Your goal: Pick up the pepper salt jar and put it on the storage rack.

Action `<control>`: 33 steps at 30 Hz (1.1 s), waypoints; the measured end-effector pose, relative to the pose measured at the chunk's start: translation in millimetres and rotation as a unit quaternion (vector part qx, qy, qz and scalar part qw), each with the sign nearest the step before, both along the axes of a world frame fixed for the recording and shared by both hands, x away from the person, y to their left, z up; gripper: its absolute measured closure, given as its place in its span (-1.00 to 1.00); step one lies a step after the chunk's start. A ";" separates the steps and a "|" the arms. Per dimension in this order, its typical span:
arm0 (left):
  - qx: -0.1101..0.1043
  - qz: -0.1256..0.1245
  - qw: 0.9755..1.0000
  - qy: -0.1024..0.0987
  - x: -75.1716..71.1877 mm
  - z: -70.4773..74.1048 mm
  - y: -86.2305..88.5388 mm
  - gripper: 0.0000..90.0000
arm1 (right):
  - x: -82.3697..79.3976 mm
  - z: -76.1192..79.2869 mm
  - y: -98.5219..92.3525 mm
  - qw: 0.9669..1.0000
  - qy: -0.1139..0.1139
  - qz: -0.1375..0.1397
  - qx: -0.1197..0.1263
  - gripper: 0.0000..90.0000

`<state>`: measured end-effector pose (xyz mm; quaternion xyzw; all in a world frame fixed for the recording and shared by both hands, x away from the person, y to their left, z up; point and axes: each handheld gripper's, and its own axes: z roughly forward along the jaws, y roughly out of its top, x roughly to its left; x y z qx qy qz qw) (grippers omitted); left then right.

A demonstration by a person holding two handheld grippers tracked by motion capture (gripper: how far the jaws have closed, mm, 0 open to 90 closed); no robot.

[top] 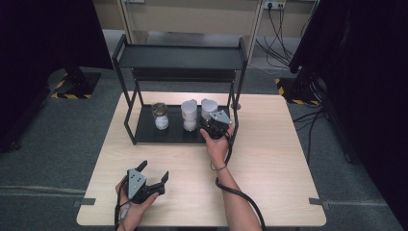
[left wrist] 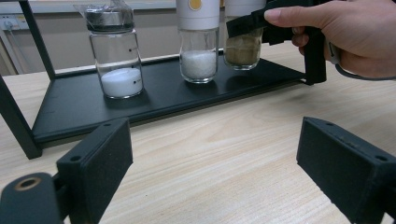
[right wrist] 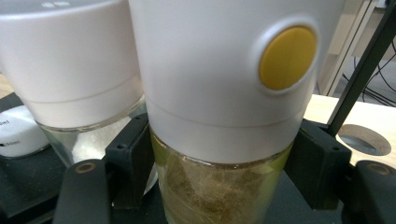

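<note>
**Brown jar gripped on a crowded shelf**

The brown jar (right wrist: 224,186) is clamped at its glass body by the right gripper (top: 215,126), at the right end of the rack (top: 144,131) tray. A knock is likely: the salt jar (left wrist: 199,56) is set just beside it, and the rack's post (right wrist: 364,70) and top shelf are close. Open room is found only toward the table (top: 269,159) in front. The left gripper (top: 153,174) is held wide open and empty, well in front of the rack.

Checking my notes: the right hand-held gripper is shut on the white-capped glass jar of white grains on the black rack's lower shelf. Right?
Not quite: the right hand-held gripper grips the white-capped glass jar of brown powder, as the right gripper view shows.
</note>
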<state>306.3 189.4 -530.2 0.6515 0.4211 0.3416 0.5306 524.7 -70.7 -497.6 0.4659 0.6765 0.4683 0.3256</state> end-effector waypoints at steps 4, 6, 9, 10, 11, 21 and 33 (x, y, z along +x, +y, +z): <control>0.001 0.000 1.000 -0.001 -0.1 0.0 -0.1 -0.78 | 1.3 -3.1 -0.4 1.000 0.005 0.000 -0.002 -0.32; 0.001 0.000 1.000 0.000 -0.2 0.1 -0.1 -0.78 | 1.7 -5.0 -0.2 1.000 0.007 0.000 -0.003 -0.32; 0.000 0.000 1.000 0.000 -0.1 0.1 0.1 -0.78 | 2.3 -7.0 -0.5 1.000 0.007 -0.001 -0.003 -0.32; 0.000 0.000 1.000 0.000 -0.1 0.1 0.1 -0.78 | 2.5 -6.9 -0.5 1.000 0.008 -0.001 -0.003 -0.32; 0.001 0.000 1.000 0.000 -0.1 0.1 0.0 -0.78 | 2.7 -6.9 -0.4 1.000 0.008 0.000 -0.004 -0.32; 0.005 -0.001 1.000 -0.003 -0.5 0.0 -1.2 -0.77 | -1.4 -9.2 -2.2 1.000 0.003 0.001 0.001 -0.33; 0.005 0.000 1.000 -0.004 -0.6 0.0 -1.3 -0.78 | -9.4 -10.6 1.7 1.000 0.002 -0.006 0.007 -0.58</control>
